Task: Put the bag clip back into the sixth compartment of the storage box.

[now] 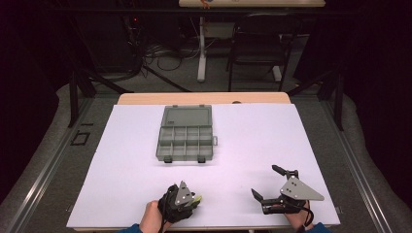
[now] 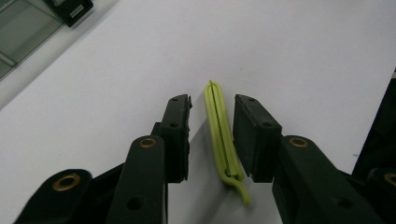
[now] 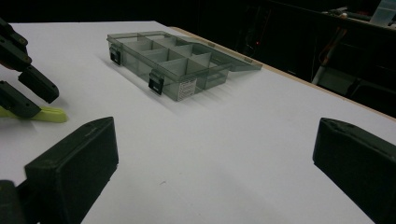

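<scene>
Left gripper [image 2: 212, 126] apart, astride green strip [image 2: 223, 140]; right gripper [image 3: 210, 163] apart, empty; compartment box [image 1: 185, 136] ahead, surface [image 1: 262, 145] between unobstructed.

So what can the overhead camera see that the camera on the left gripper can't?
The high view alone takes in both hands, the right gripper, and the chair and cables beyond the table. The left gripper view alone reveals that the yellow-green strip lies loose between its open jaws. Both show the white tabletop and the grey compartment box.
</scene>
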`<action>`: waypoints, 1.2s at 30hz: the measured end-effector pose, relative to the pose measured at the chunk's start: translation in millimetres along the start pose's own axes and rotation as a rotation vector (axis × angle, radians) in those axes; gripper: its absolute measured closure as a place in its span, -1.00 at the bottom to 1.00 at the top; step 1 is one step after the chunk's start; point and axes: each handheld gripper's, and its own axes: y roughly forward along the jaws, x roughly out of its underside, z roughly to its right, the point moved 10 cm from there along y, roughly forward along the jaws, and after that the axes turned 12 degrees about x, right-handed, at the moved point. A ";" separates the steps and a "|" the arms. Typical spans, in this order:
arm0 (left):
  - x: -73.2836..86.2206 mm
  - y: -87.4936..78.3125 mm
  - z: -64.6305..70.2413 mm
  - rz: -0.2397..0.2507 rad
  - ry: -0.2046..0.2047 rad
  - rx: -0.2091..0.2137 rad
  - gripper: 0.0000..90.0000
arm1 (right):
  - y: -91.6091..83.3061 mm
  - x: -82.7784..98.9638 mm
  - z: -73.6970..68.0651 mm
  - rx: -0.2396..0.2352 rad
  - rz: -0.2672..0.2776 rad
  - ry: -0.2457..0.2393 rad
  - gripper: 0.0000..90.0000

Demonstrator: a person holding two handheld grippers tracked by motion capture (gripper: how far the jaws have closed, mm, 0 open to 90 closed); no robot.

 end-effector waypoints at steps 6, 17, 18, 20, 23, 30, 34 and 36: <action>1.6 3.2 2.7 -0.009 0.006 0.012 0.64 | 0.1 0.2 0.2 0.002 -0.001 -0.001 -1.00; 2.5 4.0 3.4 0.002 -0.005 0.018 0.78 | 0.1 0.3 0.1 0.000 -0.003 -0.003 -1.00; 1.9 2.5 2.3 0.011 -0.009 0.018 0.78 | 0.1 0.3 0.1 0.000 -0.002 -0.003 -1.00; 1.1 0.8 0.6 0.021 -0.010 0.012 0.78 | 0.1 0.5 0.1 -0.002 -0.003 -0.003 -1.00; 0.9 -0.9 -0.3 0.025 -0.014 0.012 0.78 | 0.3 0.6 0.0 -0.002 -0.004 -0.003 -1.00; -0.1 -6.2 -5.9 0.052 -0.024 -0.002 0.78 | 0.5 0.9 -0.3 -0.004 -0.005 -0.005 -1.00; 0.3 -8.2 -8.6 0.056 -0.029 -0.005 0.78 | 1.3 1.1 -0.3 -0.005 -0.002 -0.003 -1.00; 0.4 -9.3 -10.4 0.060 -0.026 -0.007 0.78 | 1.3 1.3 -0.2 -0.005 -0.003 -0.004 -1.00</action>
